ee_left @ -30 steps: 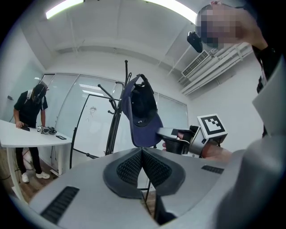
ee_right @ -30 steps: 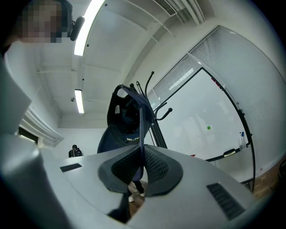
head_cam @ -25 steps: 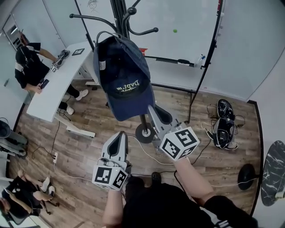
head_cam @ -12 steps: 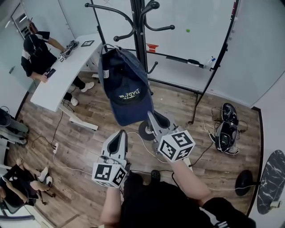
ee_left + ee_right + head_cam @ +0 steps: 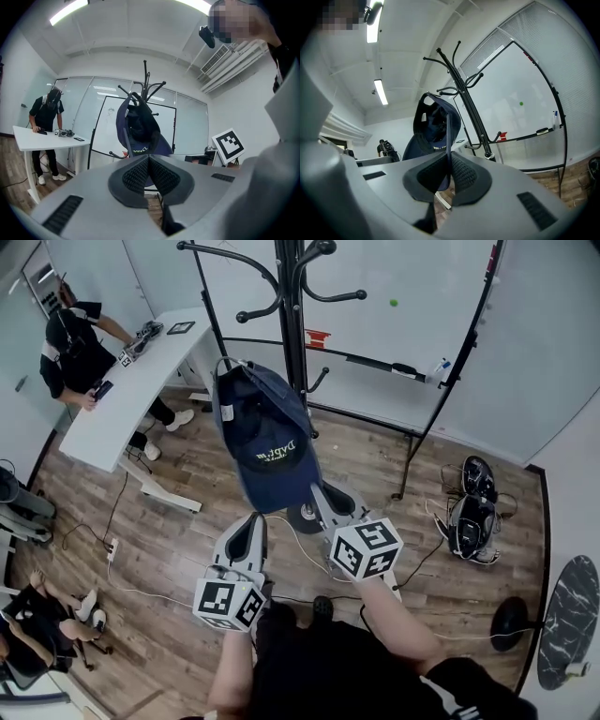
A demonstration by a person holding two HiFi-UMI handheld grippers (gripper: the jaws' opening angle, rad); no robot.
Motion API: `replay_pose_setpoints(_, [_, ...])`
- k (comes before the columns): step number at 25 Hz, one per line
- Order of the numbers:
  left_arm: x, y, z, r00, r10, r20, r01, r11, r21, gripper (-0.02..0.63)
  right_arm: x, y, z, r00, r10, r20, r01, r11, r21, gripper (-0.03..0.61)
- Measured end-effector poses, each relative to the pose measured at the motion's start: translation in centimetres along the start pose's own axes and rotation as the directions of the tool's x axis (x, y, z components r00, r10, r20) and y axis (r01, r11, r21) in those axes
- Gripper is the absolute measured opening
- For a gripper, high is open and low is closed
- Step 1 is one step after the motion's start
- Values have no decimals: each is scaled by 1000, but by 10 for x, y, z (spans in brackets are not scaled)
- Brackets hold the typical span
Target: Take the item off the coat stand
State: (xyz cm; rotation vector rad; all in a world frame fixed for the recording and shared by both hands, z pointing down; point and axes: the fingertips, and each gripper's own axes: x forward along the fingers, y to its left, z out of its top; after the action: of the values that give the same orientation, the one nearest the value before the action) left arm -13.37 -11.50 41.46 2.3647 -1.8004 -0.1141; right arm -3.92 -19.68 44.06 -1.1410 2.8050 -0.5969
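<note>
One navy-blue fabric baseball cap [image 5: 267, 432] with light lettering is hanging brim-down, its hollow side facing the person. It is sitting just beside the pole of the black metal coat stand [image 5: 292, 315], below the upper curved hooks. Right gripper [image 5: 322, 495] is pinching the stiff brim edge-on, its ribbed dark pads pressing both faces and its jaws nearly together. Strap loop at the cap's top is looking clear of the hooks in head view, but the gripper views are overlapping cap and hooks, so contact cannot be told. Left gripper [image 5: 251, 529] is idling low beside the right one, jaws closed together on nothing.

Risks, as a judgement:
- The loop is possibly snagging a hook tip if the pull is going sideways.
- The thin brim is liable to be sliding out of a narrow edge pinch if the cap is swinging.
- The soft crown is likely flopping and brushing the pole.

Materials: cloth crown limp and creased, brim rigid and curved. Stand tubing is smooth, thin and round-tipped, standing on a round base [image 5: 305, 517]. Wood-plank floor [image 5: 187, 540] is lying below, with a white desk [image 5: 122, 399] at the left.
</note>
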Motion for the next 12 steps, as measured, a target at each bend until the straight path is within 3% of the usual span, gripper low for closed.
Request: replay_pose_setpoints(12, [7, -5, 8, 1000, -24, 3, 24, 1000, -16, 15, -7, -2, 6, 999, -32, -14, 32, 999, -37, 43])
